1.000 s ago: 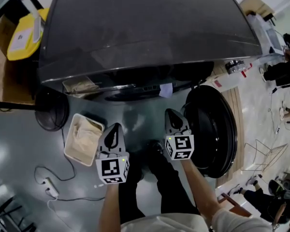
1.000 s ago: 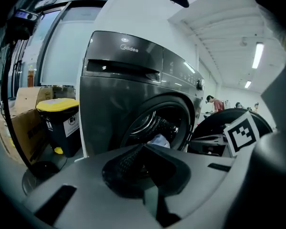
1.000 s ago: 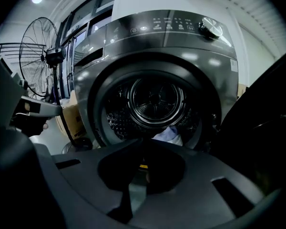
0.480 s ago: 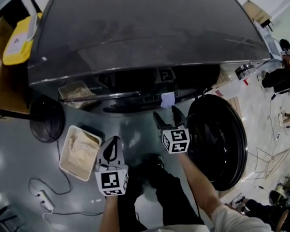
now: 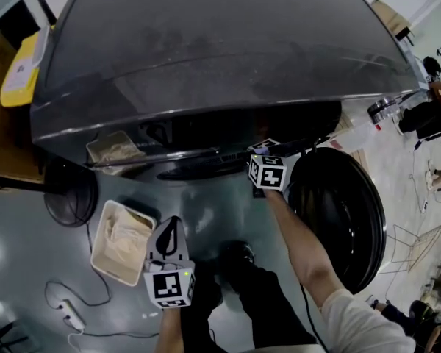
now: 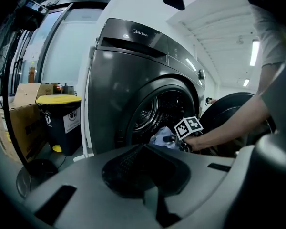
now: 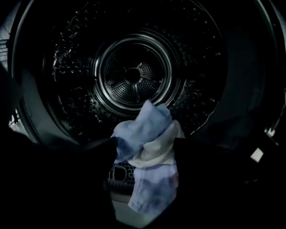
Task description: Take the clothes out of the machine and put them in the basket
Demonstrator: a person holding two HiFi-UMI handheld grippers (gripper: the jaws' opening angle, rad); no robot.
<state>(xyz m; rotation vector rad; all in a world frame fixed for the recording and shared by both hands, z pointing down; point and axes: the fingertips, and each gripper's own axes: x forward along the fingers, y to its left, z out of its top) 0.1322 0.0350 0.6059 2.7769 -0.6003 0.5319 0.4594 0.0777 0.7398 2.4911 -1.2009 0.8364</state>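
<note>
Clothes, one pale blue bundle, are lying at the drum mouth between the right gripper's wide-spread jaws, which have just been opening. The bundle's long axis is running upright, its lower end hanging toward the claw. The right arm is stretching forward and sloping down. Well behind, the left gripper is hovering closed and empty near the basket.

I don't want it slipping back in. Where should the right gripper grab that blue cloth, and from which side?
Grip the cloth by its bunched upper fold, coming straight in from the front: it humps up at the drum lip while its tail hangs over. The right gripper has just been opening its jaws with it between them; closing there should hold.
</note>
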